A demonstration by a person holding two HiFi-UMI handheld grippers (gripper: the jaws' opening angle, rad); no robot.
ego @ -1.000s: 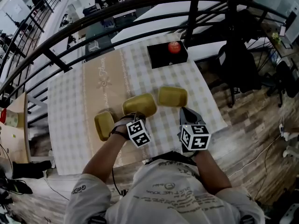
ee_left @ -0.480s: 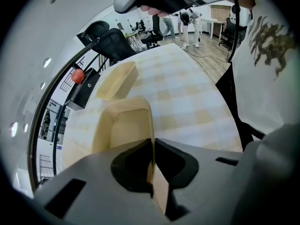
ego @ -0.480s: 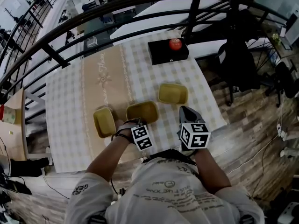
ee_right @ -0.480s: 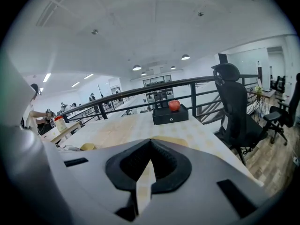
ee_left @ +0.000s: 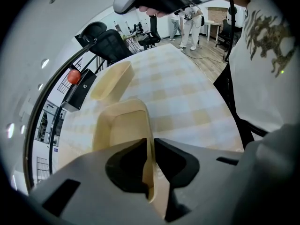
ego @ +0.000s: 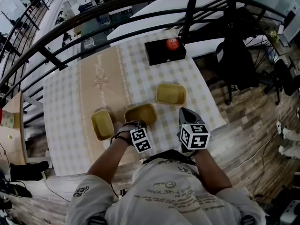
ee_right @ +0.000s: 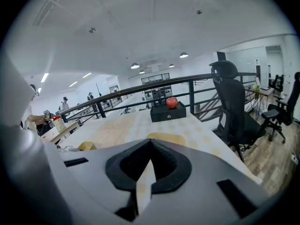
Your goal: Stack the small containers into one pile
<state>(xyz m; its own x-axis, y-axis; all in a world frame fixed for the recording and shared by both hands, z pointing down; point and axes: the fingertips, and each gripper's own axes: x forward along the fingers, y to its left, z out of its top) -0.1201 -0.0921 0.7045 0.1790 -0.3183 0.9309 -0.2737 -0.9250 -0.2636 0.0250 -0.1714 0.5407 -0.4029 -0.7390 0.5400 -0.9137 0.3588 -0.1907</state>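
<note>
Part of the middle container (ego: 140, 115) lies hidden beneath the left tongs (ego: 135, 124), which clamp its rim. The right tongs (ee_right: 150, 146) are closed and empty.

A row of three on the surface (ego: 65, 93)
Left container (ego: 102, 124), middle container (ego: 140, 115) and right container (ego: 170, 93) lie apart near the front; behind, at the far edge, a box (ego: 164, 54) carries a ball (ego: 172, 43).

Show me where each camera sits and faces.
Head view: on the head, looking down at the checked table; both forearms show.
Left gripper view: on the left claw, looking across the table; jaws pinching a yellow plastic tub.
Right gripper view: on the right claw, looking level; jaws shut.
All share the black box with red ball.
</note>
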